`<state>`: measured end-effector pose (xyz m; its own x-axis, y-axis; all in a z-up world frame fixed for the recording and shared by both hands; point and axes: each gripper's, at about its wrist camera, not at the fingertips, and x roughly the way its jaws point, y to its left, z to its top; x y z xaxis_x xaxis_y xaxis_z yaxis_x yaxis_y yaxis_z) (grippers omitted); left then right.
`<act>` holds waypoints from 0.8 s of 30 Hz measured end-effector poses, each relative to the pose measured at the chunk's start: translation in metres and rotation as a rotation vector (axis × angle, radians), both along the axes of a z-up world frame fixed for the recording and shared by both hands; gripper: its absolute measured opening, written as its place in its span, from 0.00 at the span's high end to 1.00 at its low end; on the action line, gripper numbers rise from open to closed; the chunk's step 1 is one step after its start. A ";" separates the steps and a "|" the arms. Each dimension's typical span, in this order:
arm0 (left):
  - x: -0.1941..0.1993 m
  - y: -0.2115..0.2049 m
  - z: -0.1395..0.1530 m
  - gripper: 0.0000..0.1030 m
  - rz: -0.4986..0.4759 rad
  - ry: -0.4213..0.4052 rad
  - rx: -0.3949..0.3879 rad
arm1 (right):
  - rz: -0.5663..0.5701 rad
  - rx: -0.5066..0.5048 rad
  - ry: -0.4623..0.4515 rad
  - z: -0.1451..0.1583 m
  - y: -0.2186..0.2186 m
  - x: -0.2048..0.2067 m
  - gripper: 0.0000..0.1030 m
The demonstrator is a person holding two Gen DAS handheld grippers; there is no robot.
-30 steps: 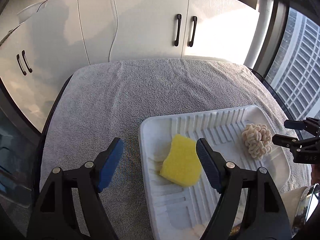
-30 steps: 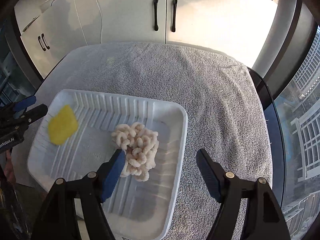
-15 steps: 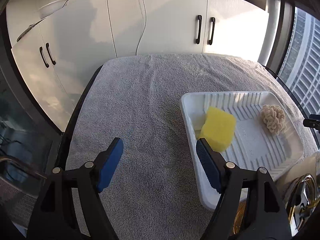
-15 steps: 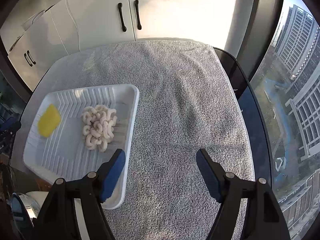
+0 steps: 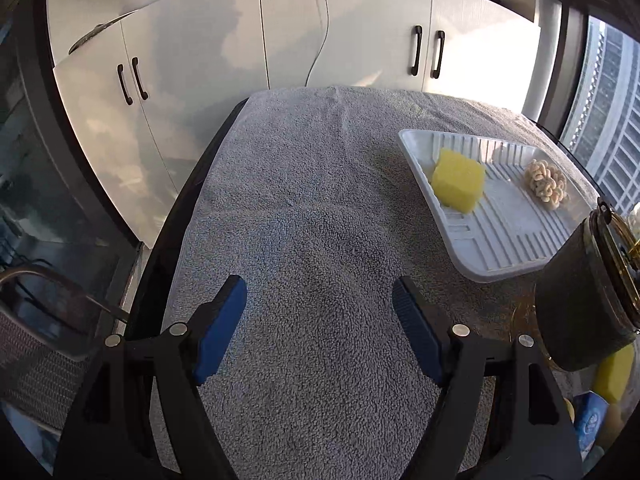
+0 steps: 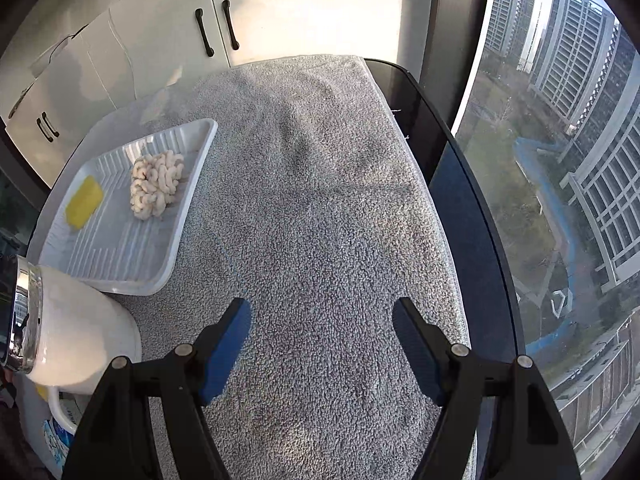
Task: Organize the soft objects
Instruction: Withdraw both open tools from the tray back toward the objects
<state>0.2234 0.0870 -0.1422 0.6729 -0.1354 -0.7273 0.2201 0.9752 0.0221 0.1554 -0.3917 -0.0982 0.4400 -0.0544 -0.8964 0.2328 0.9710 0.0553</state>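
Note:
A yellow sponge (image 5: 458, 179) and a cream knotted soft bundle (image 5: 546, 181) lie in a white ribbed tray (image 5: 504, 248) on a grey towel. In the right wrist view the sponge (image 6: 84, 201), the bundle (image 6: 156, 183) and the tray (image 6: 120, 256) sit at the left. My left gripper (image 5: 320, 304) is open and empty over bare towel, left of the tray. My right gripper (image 6: 322, 326) is open and empty over bare towel, right of the tray.
The grey towel (image 5: 304, 208) covers a dark table. A dark jar (image 5: 588, 292) stands near the tray's front corner; it looks white in the right wrist view (image 6: 76, 340). White cabinets (image 5: 280, 40) stand behind. A large window (image 6: 560, 160) is at the right.
Both grippers have pulled back and away from the tray, the left one leftward and the right one rightward. The sponge and the bundle stay in the tray.

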 end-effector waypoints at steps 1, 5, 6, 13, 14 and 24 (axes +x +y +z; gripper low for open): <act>-0.006 0.004 -0.002 0.28 0.001 0.003 -0.001 | -0.003 0.003 -0.001 -0.001 -0.001 -0.008 0.26; -0.032 0.018 -0.011 0.28 0.003 0.017 -0.007 | -0.017 0.018 -0.009 -0.002 -0.003 -0.041 0.26; -0.039 0.021 -0.013 0.28 0.007 0.019 -0.003 | -0.020 0.022 -0.008 -0.003 -0.004 -0.049 0.26; -0.092 0.031 -0.018 0.28 0.003 0.021 -0.003 | -0.033 0.025 -0.002 -0.003 0.008 -0.102 0.26; -0.099 0.031 -0.018 0.28 -0.005 0.024 -0.008 | -0.038 0.021 0.000 -0.003 0.012 -0.110 0.26; -0.165 0.004 -0.003 0.28 -0.117 0.049 -0.074 | 0.075 -0.007 -0.011 0.003 0.085 -0.164 0.26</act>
